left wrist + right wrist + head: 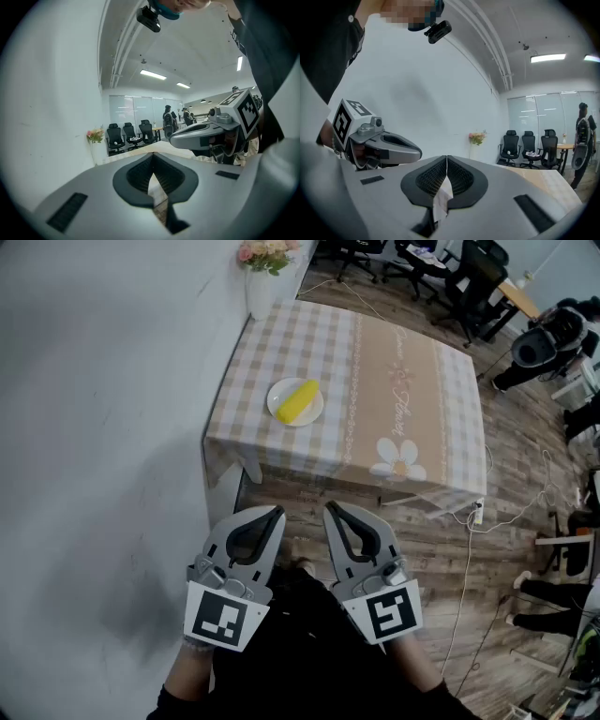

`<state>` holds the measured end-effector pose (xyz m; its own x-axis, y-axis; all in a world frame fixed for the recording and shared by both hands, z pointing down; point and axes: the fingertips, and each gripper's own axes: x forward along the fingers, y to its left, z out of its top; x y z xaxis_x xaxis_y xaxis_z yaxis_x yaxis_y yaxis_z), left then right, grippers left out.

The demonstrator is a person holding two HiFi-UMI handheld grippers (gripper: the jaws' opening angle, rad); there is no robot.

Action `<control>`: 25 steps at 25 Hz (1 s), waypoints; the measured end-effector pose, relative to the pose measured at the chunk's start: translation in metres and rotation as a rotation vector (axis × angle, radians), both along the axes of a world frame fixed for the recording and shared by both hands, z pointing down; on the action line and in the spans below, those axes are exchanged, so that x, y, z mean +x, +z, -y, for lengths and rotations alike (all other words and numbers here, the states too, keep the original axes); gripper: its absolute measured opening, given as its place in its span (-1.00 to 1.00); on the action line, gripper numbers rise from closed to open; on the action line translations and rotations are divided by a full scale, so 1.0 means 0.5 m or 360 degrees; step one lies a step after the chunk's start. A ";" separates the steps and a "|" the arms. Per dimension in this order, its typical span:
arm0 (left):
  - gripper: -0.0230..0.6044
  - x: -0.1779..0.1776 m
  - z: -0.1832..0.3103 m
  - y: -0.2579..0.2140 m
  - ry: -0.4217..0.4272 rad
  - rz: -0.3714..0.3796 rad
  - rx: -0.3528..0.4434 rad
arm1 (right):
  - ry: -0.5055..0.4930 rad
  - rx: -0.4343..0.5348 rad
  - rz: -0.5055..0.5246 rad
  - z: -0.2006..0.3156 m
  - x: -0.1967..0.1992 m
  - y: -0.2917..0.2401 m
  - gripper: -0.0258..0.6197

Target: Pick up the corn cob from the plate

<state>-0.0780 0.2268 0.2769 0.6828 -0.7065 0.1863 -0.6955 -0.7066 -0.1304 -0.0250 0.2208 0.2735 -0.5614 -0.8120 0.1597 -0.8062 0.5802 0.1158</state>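
Note:
A yellow corn cob (297, 401) lies on a small white plate (280, 413) near the left front of a checked-cloth table (403, 390). Both grippers hang side by side well short of the table, close to the person's body. My left gripper (277, 512) is shut with nothing in it, its jaws meeting at the tip (152, 156). My right gripper (330, 508) is also shut and empty, jaws touching (446, 158). Neither gripper view shows the corn or the plate. Each gripper view shows the other gripper beside it.
A white vase of pink flowers (260, 273) stands at the table's far left corner against the pale wall (103, 409). Black office chairs (450, 273) sit beyond the table. Cables and a power strip (477, 512) lie on the wooden floor to the right.

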 end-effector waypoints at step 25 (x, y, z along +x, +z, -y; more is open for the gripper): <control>-0.88 -0.028 0.002 0.000 0.0038 -0.0032 0.0017 | 0.0147 -0.0015 0.0010 -0.003 -0.009 -0.003 -0.79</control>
